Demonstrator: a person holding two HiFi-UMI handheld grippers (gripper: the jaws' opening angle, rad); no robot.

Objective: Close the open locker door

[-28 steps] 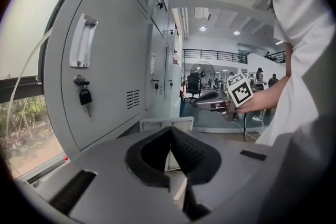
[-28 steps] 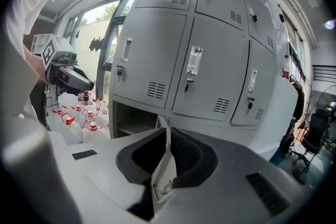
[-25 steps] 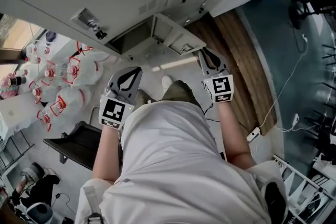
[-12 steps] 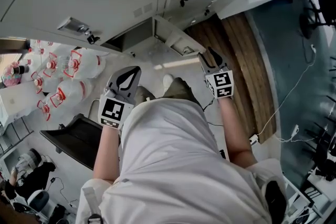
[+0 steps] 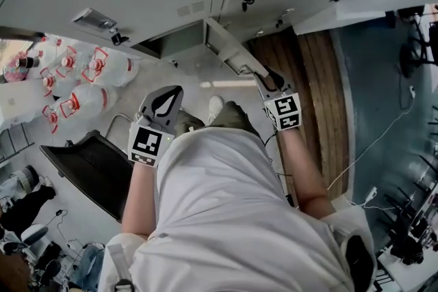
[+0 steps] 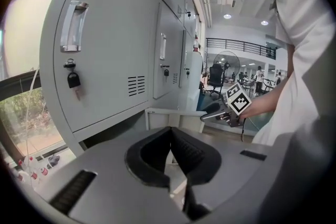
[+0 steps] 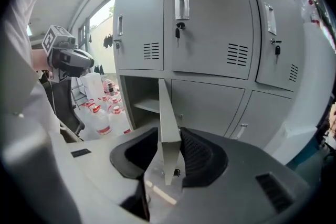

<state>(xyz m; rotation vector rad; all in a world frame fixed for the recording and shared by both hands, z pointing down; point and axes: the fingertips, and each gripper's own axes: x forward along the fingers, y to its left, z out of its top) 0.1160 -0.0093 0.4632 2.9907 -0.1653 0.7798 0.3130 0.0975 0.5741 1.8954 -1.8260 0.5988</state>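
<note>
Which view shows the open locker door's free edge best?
The right gripper view: the open locker door stands edge-on between the jaws of the right gripper, which have just been closing on it. The head view shows it from above, its end hidden behind that gripper. The left gripper view catches only a pale strip, partly hidden.

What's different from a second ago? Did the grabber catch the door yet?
The right gripper moved forward up to the open locker door. Its jaws have just been closing, and the door's edge now stands between them; whether they pinch it yet I can't tell. The left gripper stayed about where it was, jaws together and empty. The door is still open.
</note>
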